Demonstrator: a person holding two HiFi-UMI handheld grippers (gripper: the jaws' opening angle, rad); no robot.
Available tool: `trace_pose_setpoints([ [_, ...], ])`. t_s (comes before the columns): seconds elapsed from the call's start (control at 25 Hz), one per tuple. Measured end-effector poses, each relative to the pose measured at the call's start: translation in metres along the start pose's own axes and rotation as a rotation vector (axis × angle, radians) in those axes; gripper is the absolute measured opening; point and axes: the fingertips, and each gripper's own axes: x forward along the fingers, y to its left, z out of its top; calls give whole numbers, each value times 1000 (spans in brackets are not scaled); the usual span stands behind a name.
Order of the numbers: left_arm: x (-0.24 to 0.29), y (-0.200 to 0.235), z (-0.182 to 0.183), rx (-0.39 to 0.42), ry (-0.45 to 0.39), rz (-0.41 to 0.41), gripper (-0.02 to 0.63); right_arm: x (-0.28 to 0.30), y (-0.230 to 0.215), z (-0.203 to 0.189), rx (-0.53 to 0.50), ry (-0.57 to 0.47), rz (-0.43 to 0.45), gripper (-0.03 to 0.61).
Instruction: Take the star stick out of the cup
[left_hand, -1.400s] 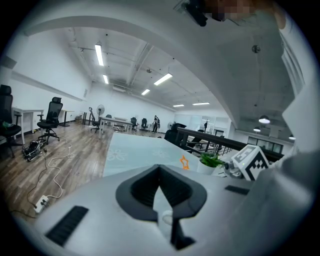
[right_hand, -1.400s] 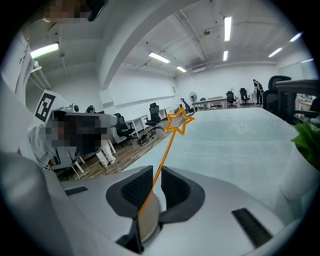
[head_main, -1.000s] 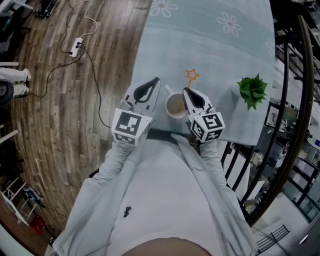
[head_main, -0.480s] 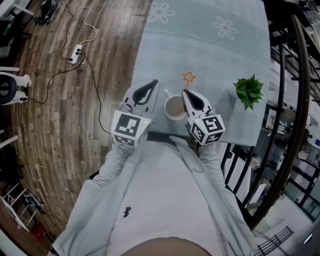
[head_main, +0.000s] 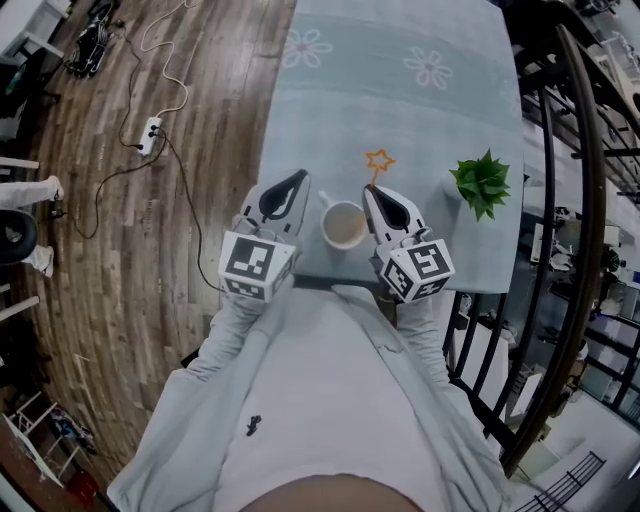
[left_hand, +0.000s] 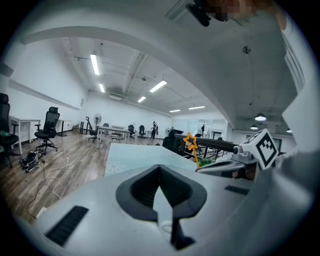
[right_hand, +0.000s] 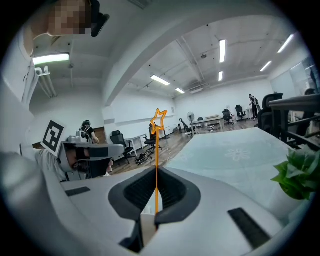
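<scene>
An orange star stick (head_main: 377, 165) stands upright in my right gripper (head_main: 372, 190), which is shut on its thin stem just right of the white cup (head_main: 343, 224). In the right gripper view the stem (right_hand: 156, 170) runs up between the shut jaws to the star. Whether its lower end is inside the cup is hidden by the gripper. My left gripper (head_main: 298, 176) hovers left of the cup, shut with nothing in it. In the left gripper view the star (left_hand: 190, 141) shows at the right, past the shut jaws of that gripper (left_hand: 160, 167).
The cup stands near the front edge of a pale blue-green table (head_main: 400, 100) with flower prints. A small green plant (head_main: 480, 182) sits to the right, close to the right gripper. A black railing (head_main: 560, 200) runs along the right side; cables and a power strip (head_main: 150, 130) lie on the wood floor.
The head view has shifted slightly. Both grippers, the cup and the star stick keep nearly the same places relative to one another.
</scene>
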Motion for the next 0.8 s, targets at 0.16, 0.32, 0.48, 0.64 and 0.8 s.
trace_pose_setpoints([
  [0.16,1,0,10,7,-12,5,20,-13,-3,22,-13,-57,-18,21],
  [0.32,1,-2,15,15,-22,-8,20,-27,-8,43,-25,-115,-45,20],
  [0.48,2,-4,22,26,-29,-17,20,-43,-17,57,-30,-171,-87,20],
  [0.64,3,-6,27,32,-36,-29,20,-59,-27,68,-47,-203,-129,20],
  [0.8,5,-8,38,42,-48,-40,20,-75,-31,78,-80,-234,-166,20],
])
